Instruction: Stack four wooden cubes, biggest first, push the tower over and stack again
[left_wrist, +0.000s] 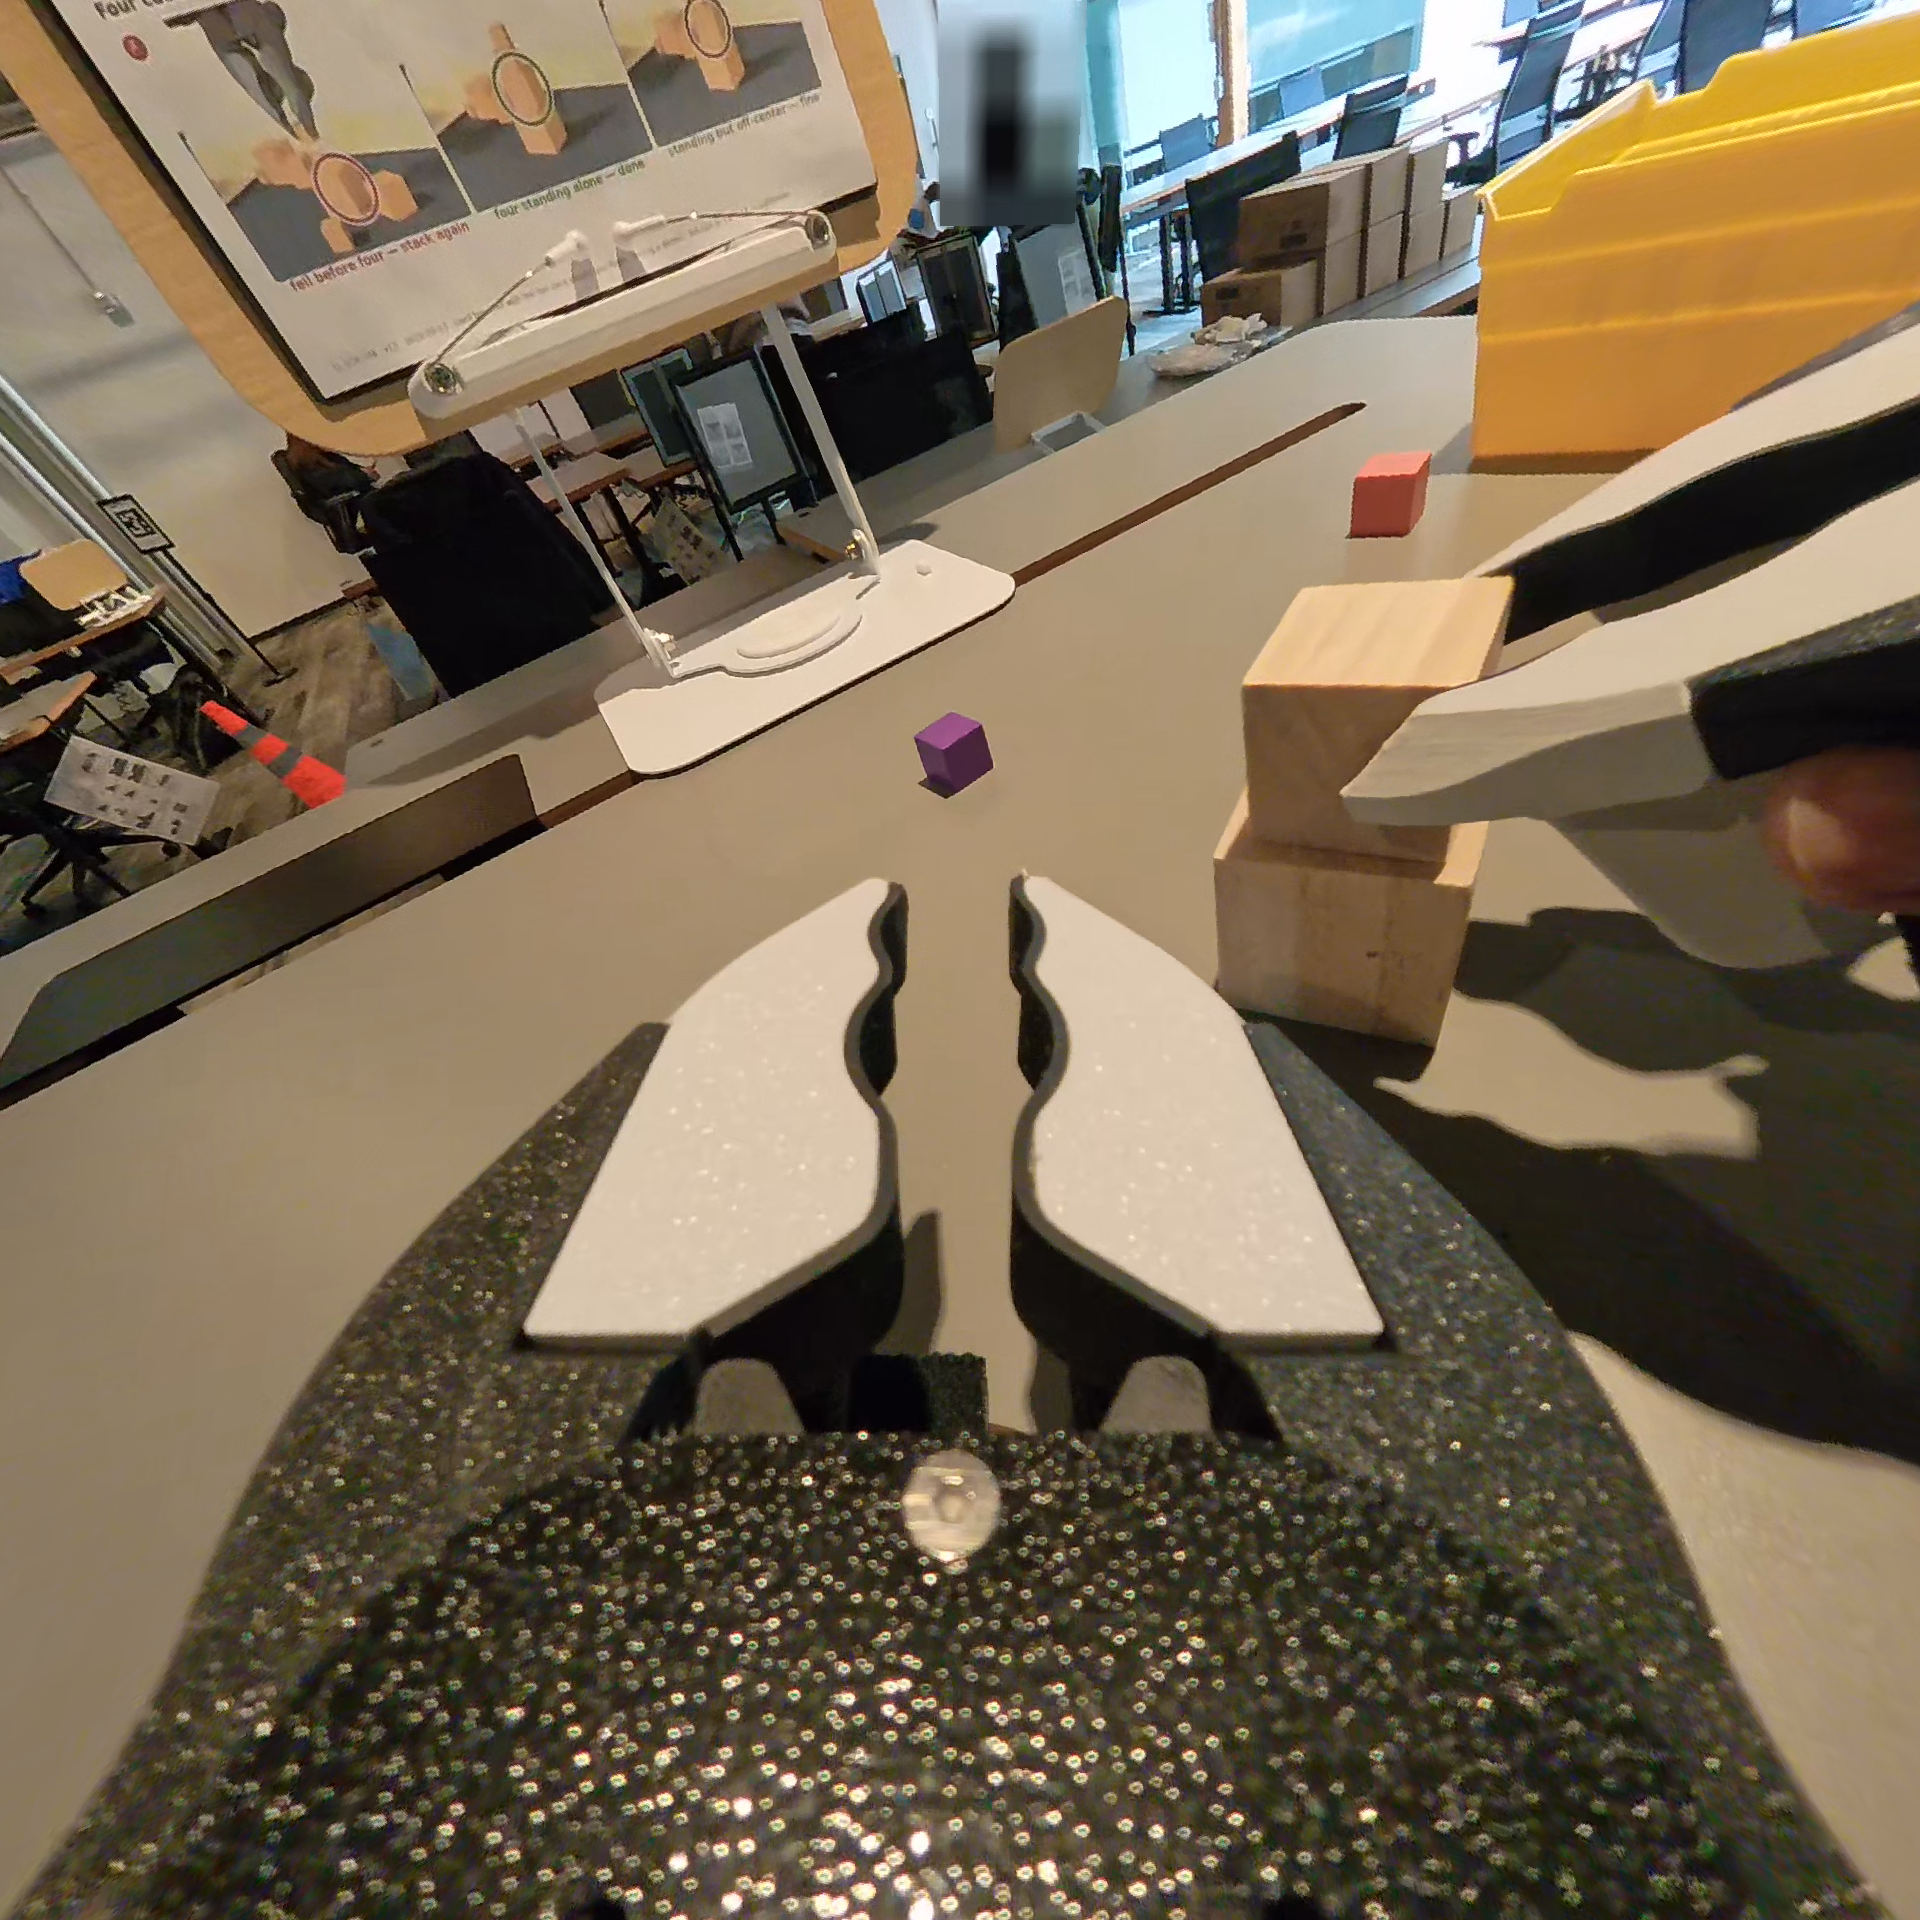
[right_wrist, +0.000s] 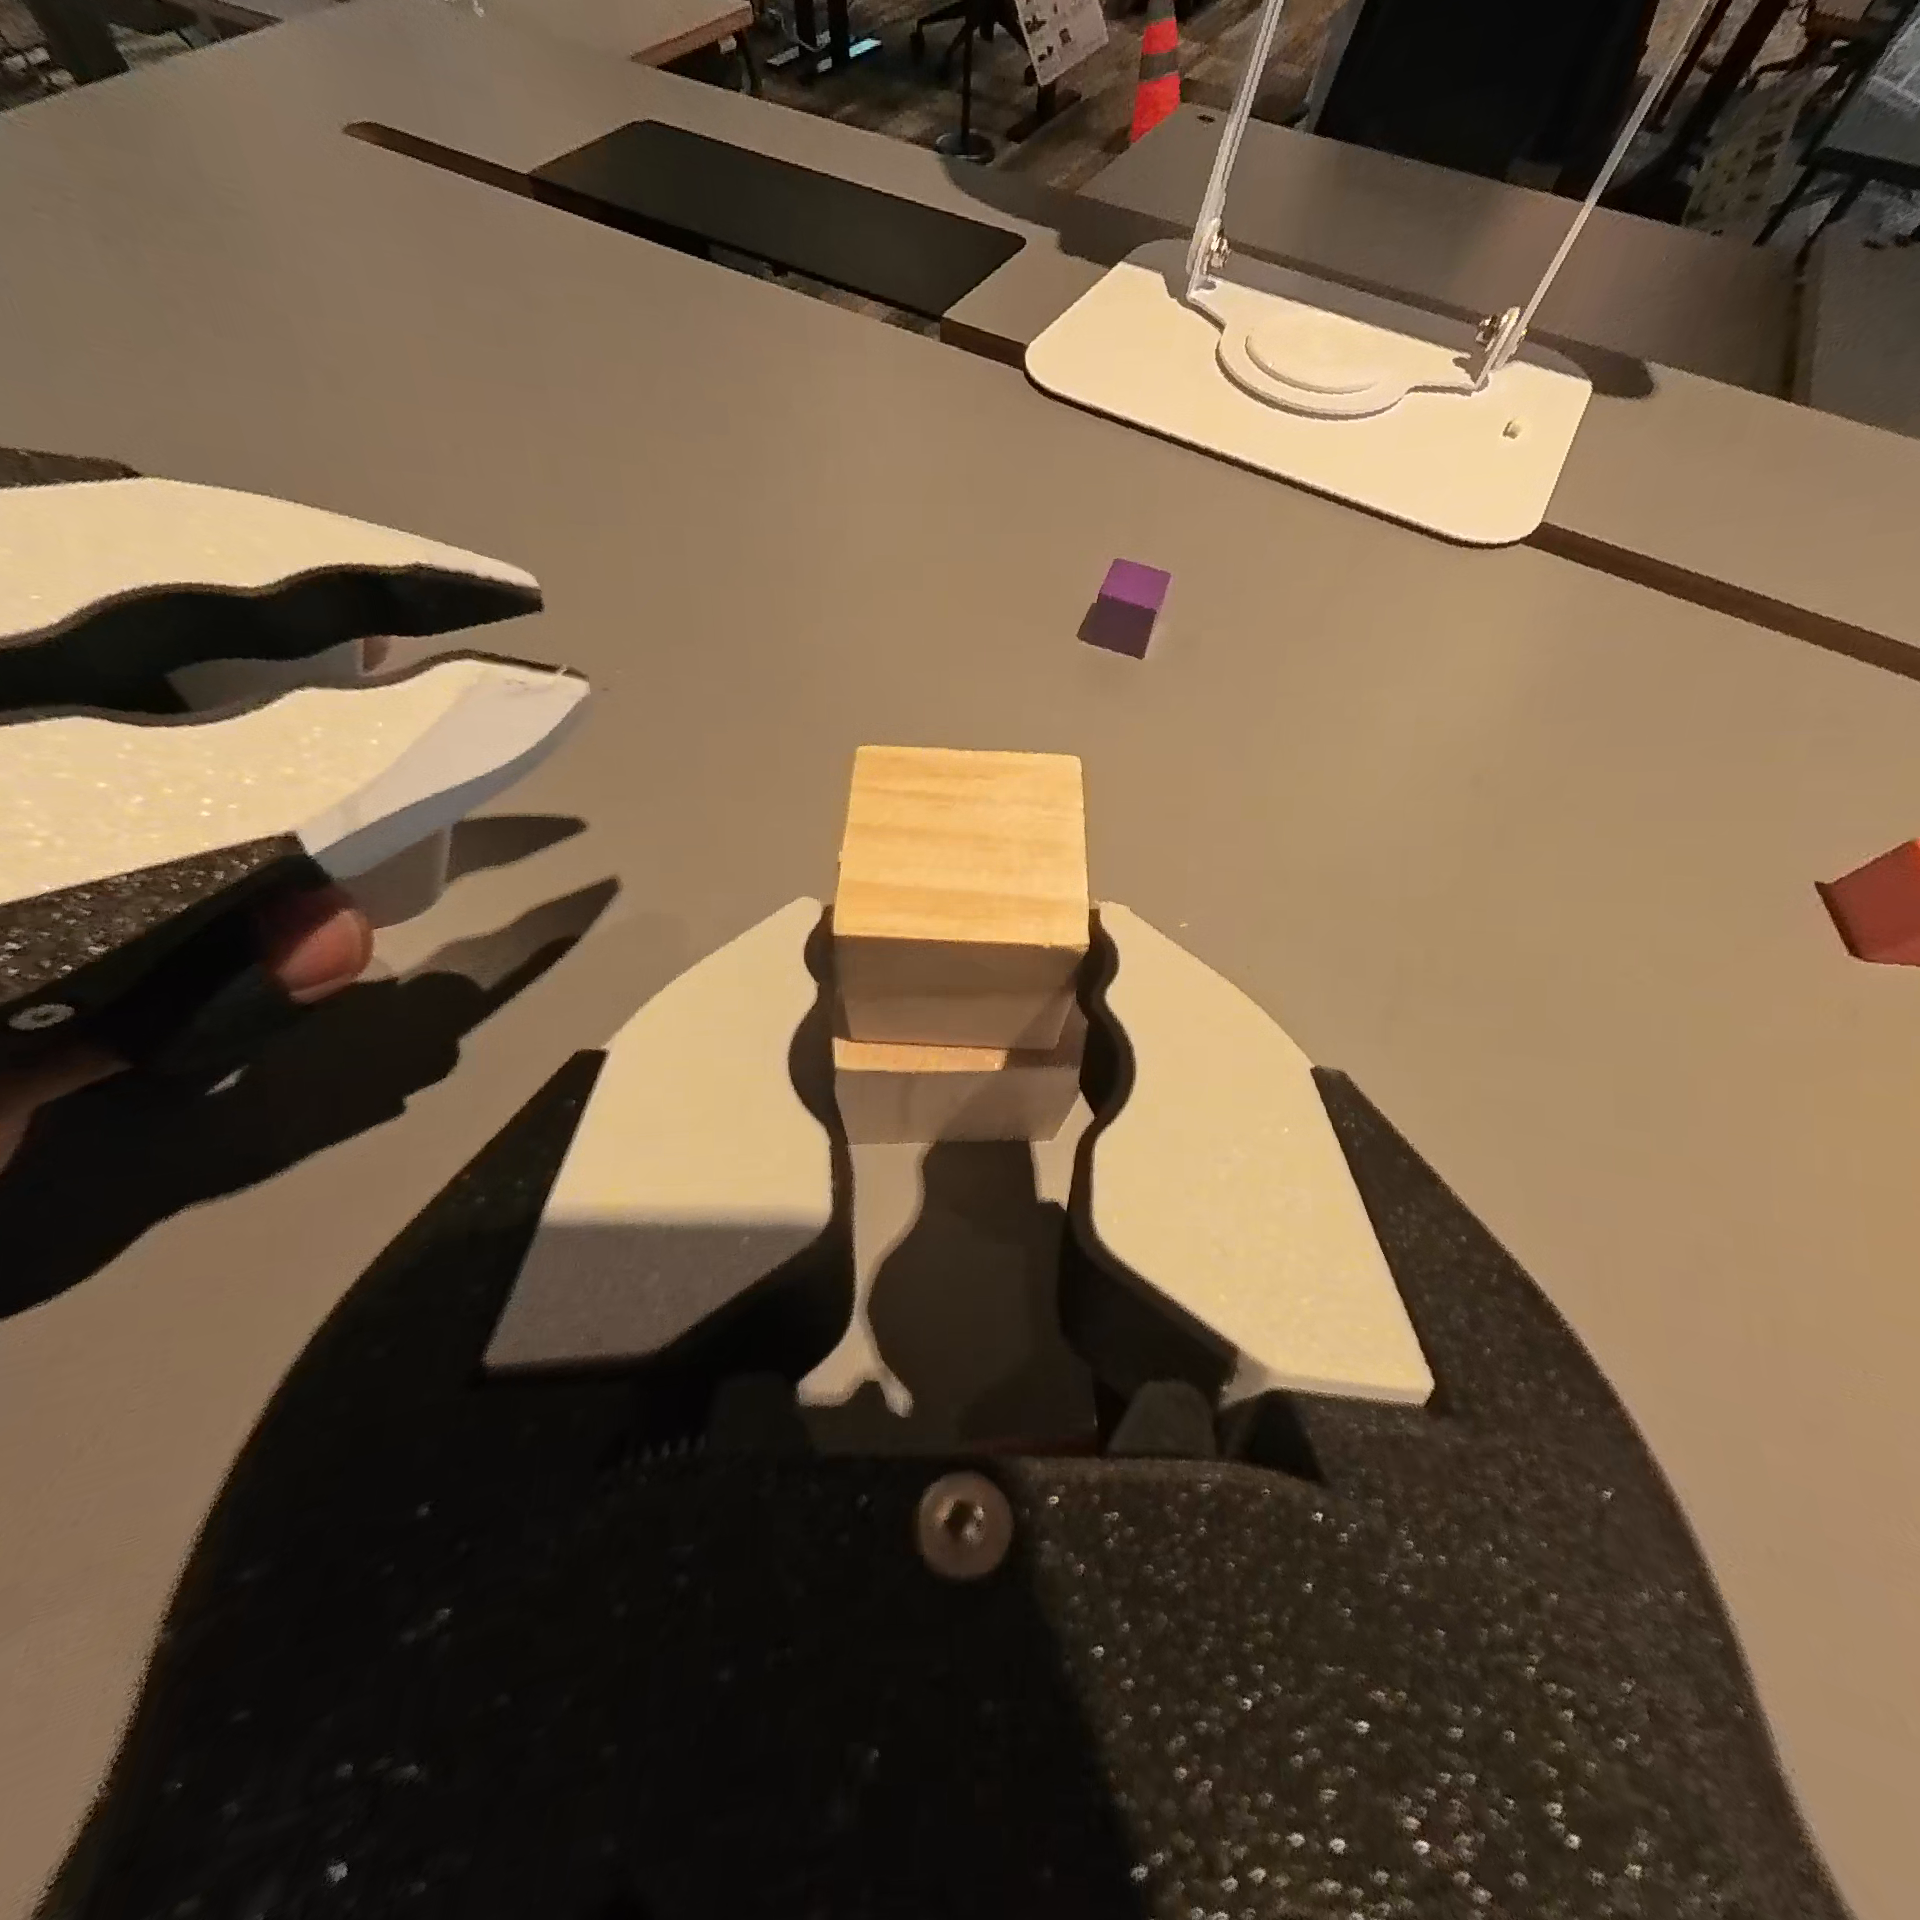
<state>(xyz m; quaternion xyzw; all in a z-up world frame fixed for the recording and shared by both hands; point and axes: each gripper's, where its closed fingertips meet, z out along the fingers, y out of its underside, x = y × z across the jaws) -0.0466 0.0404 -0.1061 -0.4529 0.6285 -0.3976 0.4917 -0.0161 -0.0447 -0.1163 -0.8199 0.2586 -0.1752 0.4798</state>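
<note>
Two plain wooden cubes are stacked on the grey table (left_wrist: 312, 1143). The larger cube (left_wrist: 1340, 935) is at the bottom, and it also shows in the right wrist view (right_wrist: 951, 1101). The smaller cube (right_wrist: 961, 862) rests on it, slightly off-centre. My right gripper (right_wrist: 961, 920) is shut on this upper cube (left_wrist: 1351, 675), one finger on each side. My left gripper (left_wrist: 961, 894) hovers low to the left of the stack, jaws a little apart and empty. A small purple cube (left_wrist: 953, 750) lies beyond it. A red cube (left_wrist: 1390, 494) lies farther back right.
A white stand base (left_wrist: 800, 644) sits at the table's far edge and holds up an instruction board (left_wrist: 468, 156). A yellow bin (left_wrist: 1683, 260) stands at the back right. A dark slot (right_wrist: 779, 239) runs along the far side. Chairs and boxes lie beyond.
</note>
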